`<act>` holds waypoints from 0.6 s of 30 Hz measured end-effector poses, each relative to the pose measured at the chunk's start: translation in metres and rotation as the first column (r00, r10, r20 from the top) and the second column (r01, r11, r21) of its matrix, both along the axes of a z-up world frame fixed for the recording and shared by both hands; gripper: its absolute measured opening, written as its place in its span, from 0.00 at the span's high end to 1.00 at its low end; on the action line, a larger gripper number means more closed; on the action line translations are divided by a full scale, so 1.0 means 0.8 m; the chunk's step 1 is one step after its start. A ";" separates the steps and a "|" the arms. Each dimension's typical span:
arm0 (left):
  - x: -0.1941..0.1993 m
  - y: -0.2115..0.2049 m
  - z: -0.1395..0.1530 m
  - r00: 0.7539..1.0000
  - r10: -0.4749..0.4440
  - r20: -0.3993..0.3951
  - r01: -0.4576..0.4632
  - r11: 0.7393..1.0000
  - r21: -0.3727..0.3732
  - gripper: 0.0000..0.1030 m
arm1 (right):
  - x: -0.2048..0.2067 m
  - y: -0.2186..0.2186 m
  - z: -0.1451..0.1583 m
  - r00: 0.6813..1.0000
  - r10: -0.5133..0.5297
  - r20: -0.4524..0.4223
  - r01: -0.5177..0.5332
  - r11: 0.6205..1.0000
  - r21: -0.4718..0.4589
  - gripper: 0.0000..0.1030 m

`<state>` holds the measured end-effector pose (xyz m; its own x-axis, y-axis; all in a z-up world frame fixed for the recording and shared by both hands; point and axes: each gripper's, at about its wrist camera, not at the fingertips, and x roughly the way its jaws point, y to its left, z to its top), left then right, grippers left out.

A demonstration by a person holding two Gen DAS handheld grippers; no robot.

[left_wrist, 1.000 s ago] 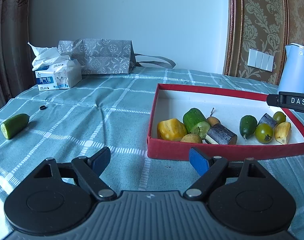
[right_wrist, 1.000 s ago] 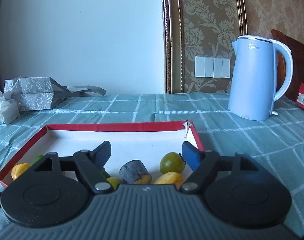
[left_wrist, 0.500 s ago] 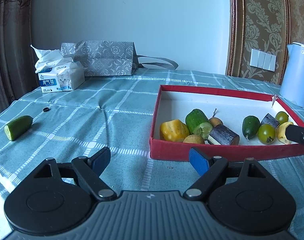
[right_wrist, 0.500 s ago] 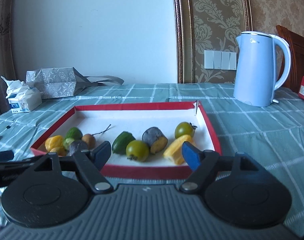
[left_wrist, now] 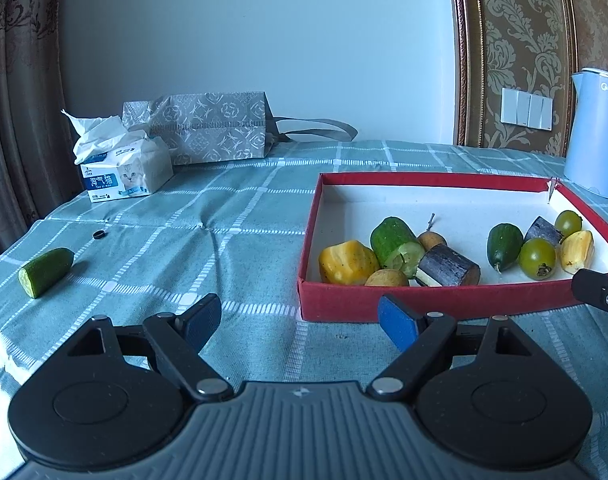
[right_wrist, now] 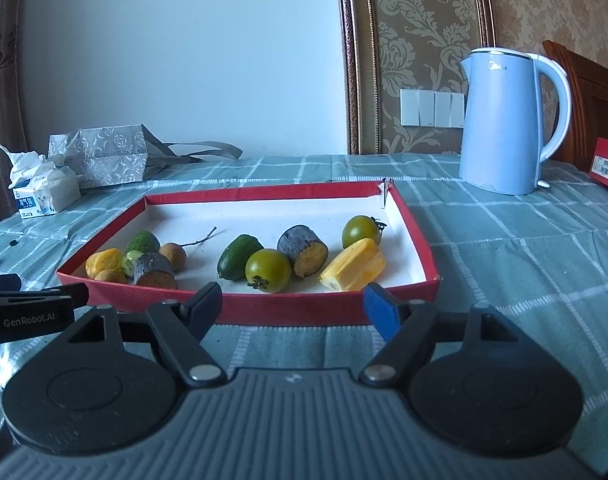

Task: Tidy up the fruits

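Both the left gripper (left_wrist: pixel 299 322) and right gripper (right_wrist: pixel 292 306) hover with fingers wide and empty before the fruit-filled tray (right_wrist: pixel 272 309), one cucumber (left_wrist: pixel 45 272) lying well apart on the surface (left_wrist: pixel 176 240).

Both grippers, left gripper (left_wrist: pixel 300 316) and right gripper (right_wrist: pixel 292 306), are matte black with ribbed grey bases, silver pivot screws and blue finger pads (left_wrist: pixel 397 322) (one side reads GenRobot.AI).

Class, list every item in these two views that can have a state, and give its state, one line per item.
left gripper: open, empty
right gripper: open, empty
red box: lidless, holding fruit
cucumber piece: outside the box, on the tablecloth
tissue pack: opened, a tissue sticking out
kettle: upright, lid closed
gift bag: lying on its side
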<state>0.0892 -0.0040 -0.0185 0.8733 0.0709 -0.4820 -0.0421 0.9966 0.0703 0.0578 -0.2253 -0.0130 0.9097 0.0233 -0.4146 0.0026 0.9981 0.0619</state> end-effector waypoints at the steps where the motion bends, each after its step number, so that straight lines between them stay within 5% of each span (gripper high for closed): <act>1: 0.000 0.000 0.000 1.000 0.000 0.000 0.000 1.000 0.001 0.17 | 0.000 0.000 0.000 1.000 0.000 0.000 0.000 1.000 0.002 0.26; 18: 0.000 -0.014 0.000 1.000 -0.017 -0.006 0.017 1.000 0.003 0.17 | 0.004 0.005 -0.002 1.000 0.007 -0.020 -0.007 1.000 -0.003 0.26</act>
<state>0.0889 -0.0149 -0.0186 0.8712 0.0581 -0.4874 -0.0251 0.9969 0.0740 0.0610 -0.2216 -0.0143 0.9009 0.0283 -0.4332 -0.0029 0.9982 0.0592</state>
